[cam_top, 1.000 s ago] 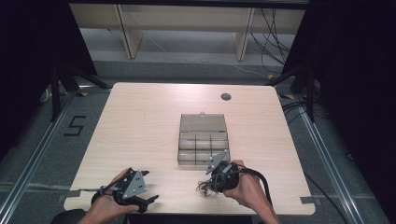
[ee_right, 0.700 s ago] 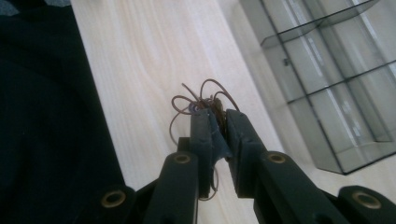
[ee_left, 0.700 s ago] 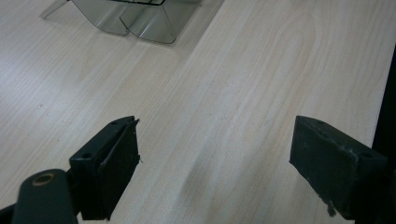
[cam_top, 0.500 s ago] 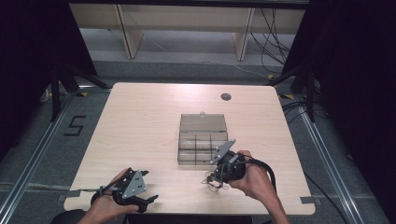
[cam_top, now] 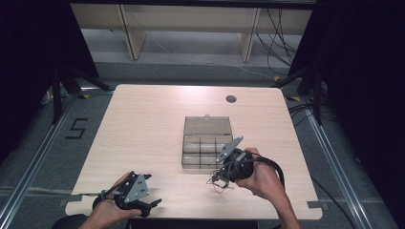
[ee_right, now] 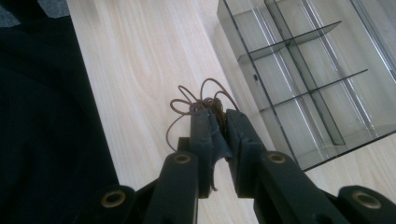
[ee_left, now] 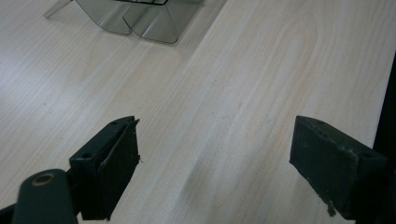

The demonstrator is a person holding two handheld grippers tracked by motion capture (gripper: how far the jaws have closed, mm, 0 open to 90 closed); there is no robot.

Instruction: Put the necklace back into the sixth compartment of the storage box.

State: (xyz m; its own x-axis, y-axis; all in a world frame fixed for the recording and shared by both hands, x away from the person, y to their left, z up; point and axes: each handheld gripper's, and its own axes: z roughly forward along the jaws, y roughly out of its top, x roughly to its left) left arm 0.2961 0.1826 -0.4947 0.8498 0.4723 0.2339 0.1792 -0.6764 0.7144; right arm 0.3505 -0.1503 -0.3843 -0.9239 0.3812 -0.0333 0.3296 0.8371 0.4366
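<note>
A clear plastic compartment box with its lid laid open at the back sits at the table's middle; its dividers appear in the right gripper view, one corner in the left gripper view. My right gripper hangs just off the box's front right corner, shut on a small tangle of thin brown wire loops that dangle above the tabletop. My left gripper rests near the front left edge, open, with bare wood between its jaws.
The light wood table has a round cable hole at the back right. Its front edge lies close under both hands. Shelving legs and cables stand on the floor beyond the far edge.
My right gripper has lifted and moved right and toward the box with the wire tangle. The left gripper has stayed put.
</note>
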